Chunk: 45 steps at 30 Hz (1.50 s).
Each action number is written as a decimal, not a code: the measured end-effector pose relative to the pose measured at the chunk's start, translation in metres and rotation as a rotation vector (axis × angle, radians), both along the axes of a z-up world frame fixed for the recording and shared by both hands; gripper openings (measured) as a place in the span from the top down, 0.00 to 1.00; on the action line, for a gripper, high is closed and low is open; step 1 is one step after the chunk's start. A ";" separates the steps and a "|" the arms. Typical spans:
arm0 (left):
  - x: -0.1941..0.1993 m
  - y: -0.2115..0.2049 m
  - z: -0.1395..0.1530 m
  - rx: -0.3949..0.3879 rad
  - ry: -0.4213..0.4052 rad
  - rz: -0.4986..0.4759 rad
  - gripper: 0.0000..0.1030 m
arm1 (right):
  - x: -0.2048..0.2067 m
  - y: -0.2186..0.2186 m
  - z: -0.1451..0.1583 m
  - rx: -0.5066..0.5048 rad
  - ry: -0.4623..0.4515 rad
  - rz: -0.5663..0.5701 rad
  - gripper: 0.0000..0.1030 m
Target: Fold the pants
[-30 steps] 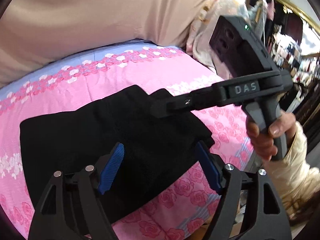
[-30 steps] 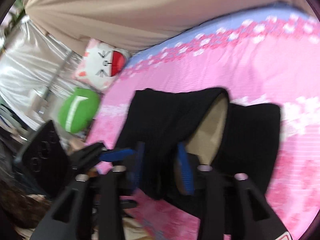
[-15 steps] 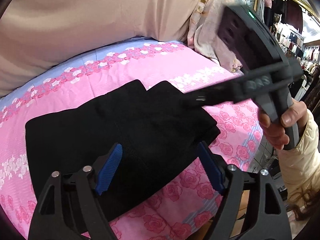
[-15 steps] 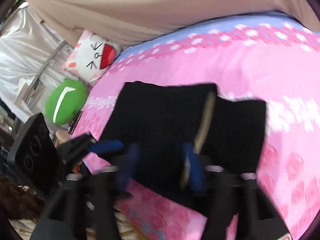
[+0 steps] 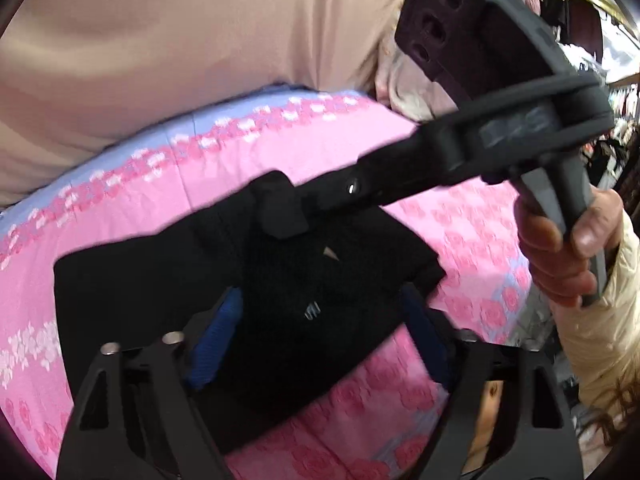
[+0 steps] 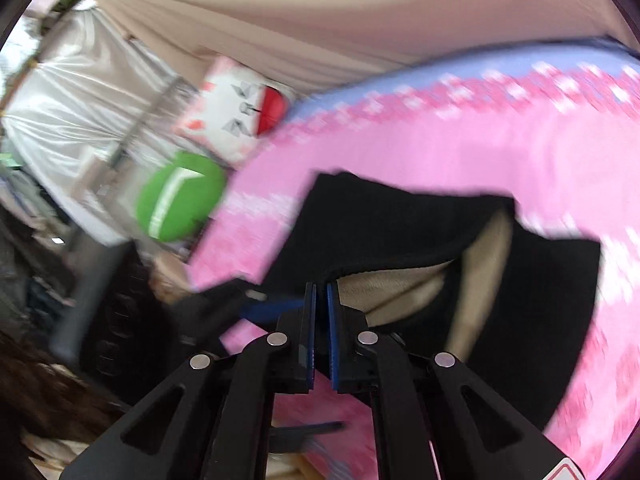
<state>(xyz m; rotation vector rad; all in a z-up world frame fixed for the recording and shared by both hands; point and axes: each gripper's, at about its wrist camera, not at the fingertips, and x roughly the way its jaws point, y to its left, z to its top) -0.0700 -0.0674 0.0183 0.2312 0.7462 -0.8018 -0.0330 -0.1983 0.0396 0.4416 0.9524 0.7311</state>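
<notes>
Black pants (image 6: 400,232) folded on pink sheet (image 6: 440,152), beige lining showing.

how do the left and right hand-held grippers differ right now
The right hand-held gripper has its blue pads pressed together on an edge of the black pants, lifting it so the beige lining shows. The left hand-held gripper stands wide, its jaws closing, the pants between the pads but not pinched. The right view is blurred with motion; the left is steadier. Both are black with blue pads and point down at the pink bedsheet.
</notes>
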 end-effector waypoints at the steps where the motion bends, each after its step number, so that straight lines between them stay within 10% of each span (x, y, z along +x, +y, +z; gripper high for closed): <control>1: 0.009 0.001 0.001 -0.010 0.000 0.016 0.59 | 0.005 0.003 0.007 0.025 -0.014 0.017 0.95; 3: 0.025 0.005 0.001 -0.014 0.015 0.059 0.92 | 0.012 0.006 0.011 0.013 -0.020 0.025 0.93; 10: 0.061 0.062 0.054 -0.131 -0.032 0.232 0.95 | 0.008 -0.025 0.000 -0.130 -0.020 -0.113 0.55; 16: 0.064 0.071 0.077 -0.145 -0.061 0.255 0.94 | 0.030 0.003 -0.039 -0.328 0.020 -0.096 0.48; 18: 0.064 0.066 0.074 -0.134 -0.048 0.248 0.94 | 0.040 0.014 -0.051 -0.330 0.023 -0.072 0.56; 19: 0.063 0.065 0.074 -0.131 -0.047 0.245 0.94 | 0.043 0.021 -0.056 -0.312 0.027 -0.046 0.93; 26: 0.039 0.035 0.068 -0.192 0.027 0.079 0.93 | 0.012 -0.021 -0.010 -0.273 -0.106 -0.158 0.96; 31: 0.039 -0.020 -0.017 -0.039 0.179 0.027 0.91 | 0.021 -0.065 -0.083 -0.228 0.100 -0.252 0.91; 33: 0.034 -0.017 -0.024 -0.046 0.203 0.027 0.88 | 0.007 -0.082 -0.073 -0.155 0.127 -0.308 0.73; 34: 0.030 -0.007 -0.016 -0.067 0.185 0.035 0.85 | 0.000 -0.086 -0.065 -0.170 0.106 -0.334 0.40; 35: 0.027 0.003 -0.007 -0.085 0.162 0.046 0.72 | -0.010 -0.091 -0.053 -0.171 0.062 -0.364 0.26; 38: 0.020 0.047 0.023 -0.126 0.050 0.144 0.37 | -0.022 -0.098 -0.036 -0.054 0.027 -0.345 0.23; 45: 0.022 0.119 0.051 -0.167 -0.029 0.352 0.27 | 0.010 -0.082 -0.071 0.018 0.189 -0.289 0.22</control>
